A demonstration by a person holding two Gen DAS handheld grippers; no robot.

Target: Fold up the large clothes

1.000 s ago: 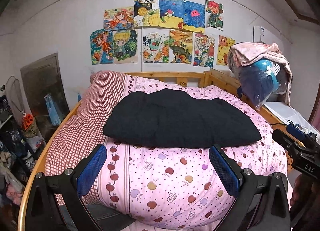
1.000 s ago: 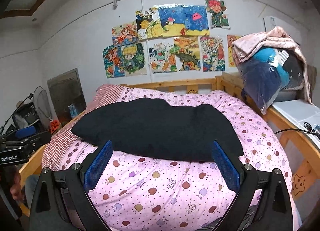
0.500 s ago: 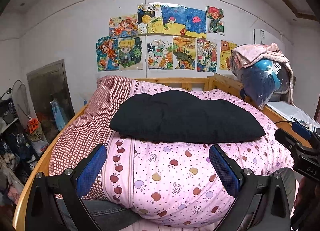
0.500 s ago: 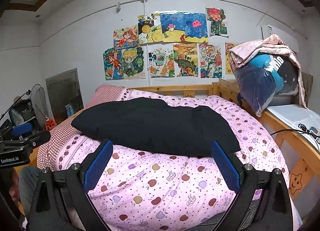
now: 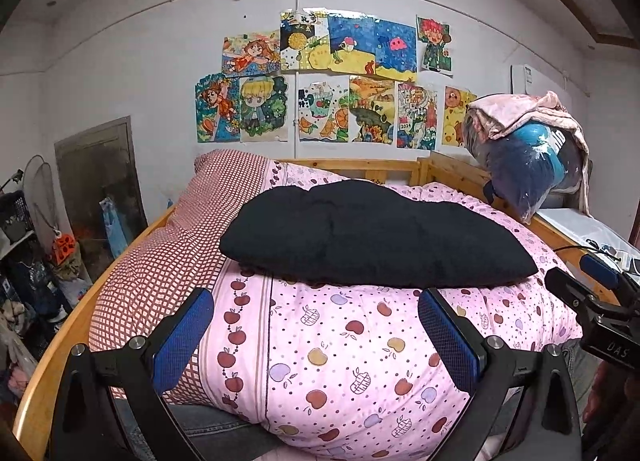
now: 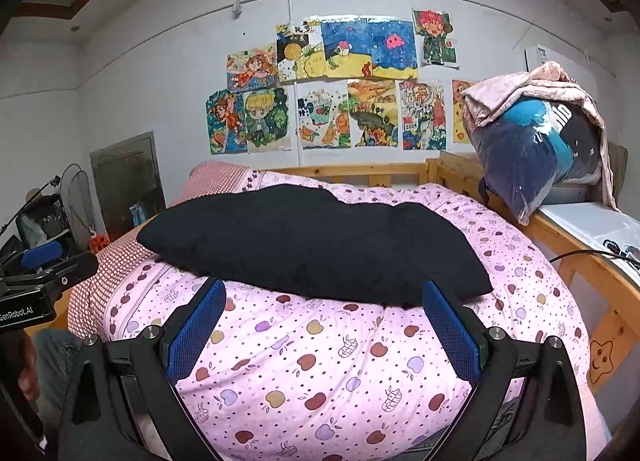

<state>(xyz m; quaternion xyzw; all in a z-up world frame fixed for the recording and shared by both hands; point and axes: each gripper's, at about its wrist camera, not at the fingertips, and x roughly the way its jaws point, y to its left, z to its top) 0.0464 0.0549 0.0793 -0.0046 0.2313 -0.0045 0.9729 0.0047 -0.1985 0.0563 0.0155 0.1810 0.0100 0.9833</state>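
A black garment [image 5: 372, 237] [image 6: 312, 243] lies folded into a long flat shape on the pink apple-print quilt [image 5: 344, 357] [image 6: 320, 365] of a wooden bed. My left gripper [image 5: 316, 335] hangs open at the bed's near edge, short of the garment, with nothing between its blue pads [image 5: 182, 339]. My right gripper [image 6: 324, 327] is open too, its blue pads [image 6: 452, 329] just in front of the garment's near edge. Each gripper's body shows at the side of the other's view.
A red-checked pillow [image 5: 168, 249] lies left of the garment. The wooden bed rail [image 6: 592, 277] runs along the right. A bagged bundle under a pink blanket [image 6: 536, 149] sits on a white surface at right. Clutter and a fan [image 6: 76, 205] stand left. Drawings cover the wall.
Both grippers have dropped lower and pulled back a little, so the bed and garment sit higher and flatter in both views. The garment has not moved. Both stay open.
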